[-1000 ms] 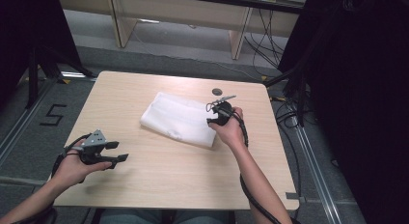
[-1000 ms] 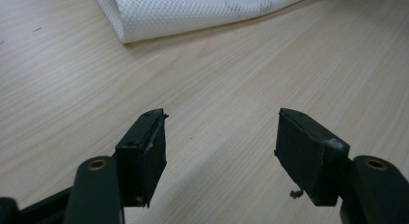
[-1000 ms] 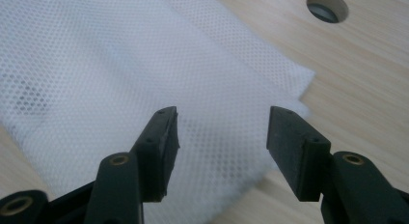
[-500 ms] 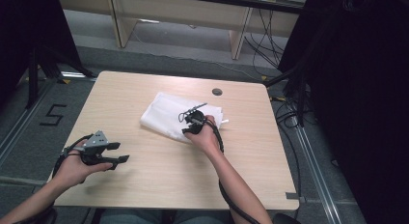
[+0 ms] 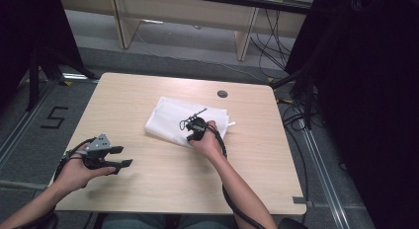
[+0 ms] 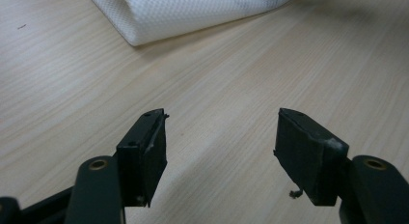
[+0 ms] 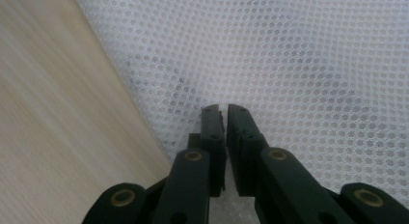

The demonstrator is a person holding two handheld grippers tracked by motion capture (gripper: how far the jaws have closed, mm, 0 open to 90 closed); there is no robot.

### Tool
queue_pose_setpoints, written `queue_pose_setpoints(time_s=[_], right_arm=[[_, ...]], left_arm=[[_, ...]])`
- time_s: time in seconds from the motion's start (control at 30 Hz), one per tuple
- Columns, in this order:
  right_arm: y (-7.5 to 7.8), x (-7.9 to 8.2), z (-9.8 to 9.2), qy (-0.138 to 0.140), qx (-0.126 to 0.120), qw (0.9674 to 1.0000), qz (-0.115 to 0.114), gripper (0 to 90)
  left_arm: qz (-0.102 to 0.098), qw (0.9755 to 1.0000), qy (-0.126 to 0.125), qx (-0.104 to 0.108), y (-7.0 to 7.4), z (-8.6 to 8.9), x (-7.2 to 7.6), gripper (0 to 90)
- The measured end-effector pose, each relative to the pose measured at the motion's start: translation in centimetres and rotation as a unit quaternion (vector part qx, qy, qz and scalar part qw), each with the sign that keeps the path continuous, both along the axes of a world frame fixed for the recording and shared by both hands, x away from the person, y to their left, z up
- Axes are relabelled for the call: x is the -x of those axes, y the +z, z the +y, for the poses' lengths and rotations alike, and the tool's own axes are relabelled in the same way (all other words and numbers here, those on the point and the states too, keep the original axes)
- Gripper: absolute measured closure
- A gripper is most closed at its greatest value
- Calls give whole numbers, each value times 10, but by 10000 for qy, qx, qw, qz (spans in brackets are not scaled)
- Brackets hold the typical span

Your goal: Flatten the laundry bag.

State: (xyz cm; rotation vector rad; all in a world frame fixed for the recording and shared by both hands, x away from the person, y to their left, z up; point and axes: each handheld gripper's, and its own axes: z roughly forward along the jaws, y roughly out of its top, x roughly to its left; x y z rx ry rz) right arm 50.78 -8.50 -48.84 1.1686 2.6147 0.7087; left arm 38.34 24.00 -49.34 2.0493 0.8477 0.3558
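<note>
A folded white mesh cloth [image 5: 165,118] lies on the middle of the wooden table [image 5: 158,189]. My right gripper [image 5: 191,134] is over the cloth's near edge, held from above by the hand. In the right gripper view its jaws [image 7: 224,110] are shut, tips down on the cloth [image 7: 313,50], and no fold of fabric shows between them. My left gripper [image 5: 127,156] is held low over the table's near left part, apart from the cloth. Its jaws [image 6: 222,137] stand wide open over bare wood, with the cloth's corner [image 6: 193,11] farther ahead.
A round dark grommet [image 5: 222,94] sits in the table near its far edge. Cables [image 5: 296,115] hang off the right side beside dark equipment. A "5" is marked on the floor [image 5: 54,118] at the left.
My right gripper has moved left from the cloth's right end to its middle near edge. The cloth's outline is much the same. The left gripper has stayed put.
</note>
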Motion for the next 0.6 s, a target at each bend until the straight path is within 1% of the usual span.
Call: queue_pose_setpoints(time_s=[0.03, 0.07, 0.1, 0.13, 0.17, 0.23, 0.27, 0.3, 0.37, 0.4, 0.43, 0.47, 0.5, 0.57, 0.6], right_arm=[[0, 2, -2, 111, 39, 9999, -20, 882], [0, 2, -2, 111, 39, 9999, -20, 882], [0, 7, -7, 165, 109, 9998, -7, 900], [0, 10, -9, 212, 102, 9997, -17, 900], [1, 13, -11, 241, 114, 9996, 29, 900], [1, 15, -13, 268, 140, 9995, 52, 900], [2, 21, -17, 352, 154, 9992, 93, 900], [2, 23, -19, 370, 170, 9991, 98, 900], [2, 26, -21, 402, 163, 9990, 112, 900], [3, 31, -24, 294, 167, 9992, 197, 900], [3, 31, -24, 294, 167, 9992, 197, 900], [2, 33, -28, 365, 125, 9991, 147, 900], [2, 33, -28, 365, 125, 9991, 147, 900], [2, 35, -30, 313, 106, 9993, 148, 900], [2, 35, -30, 313, 106, 9993, 148, 900]], left_arm=[[7, 10000, -10, -4, 0, 0, 0, 352], [7, 10000, -10, -4, 0, 0, 0, 352], [10, 10000, -43, 9, -1, 0, 0, 352], [10, 10000, -43, 9, -1, 0, 0, 352], [48, 10000, -50, -7, 0, 0, 0, 352], [51, 10000, -54, -10, -1, 0, -1, 352], [55, 10000, -43, -17, -1, 0, 0, 352], [55, 10000, -39, -17, -1, 0, 0, 352], [56, 10000, -38, -20, -1, 0, -1, 351], [58, 10000, -34, -19, -1, 0, -1, 352], [54, 9999, -33, -93, -1, 1, -1, 352], [38, 10000, 4, -31, -2, -1, 0, 352], [38, 10000, 4, -31, -2, -1, 0, 351], [35, 10000, -11, -43, -2, -1, -1, 352], [35, 9999, -85, -111, -2, 0, -1, 352]])
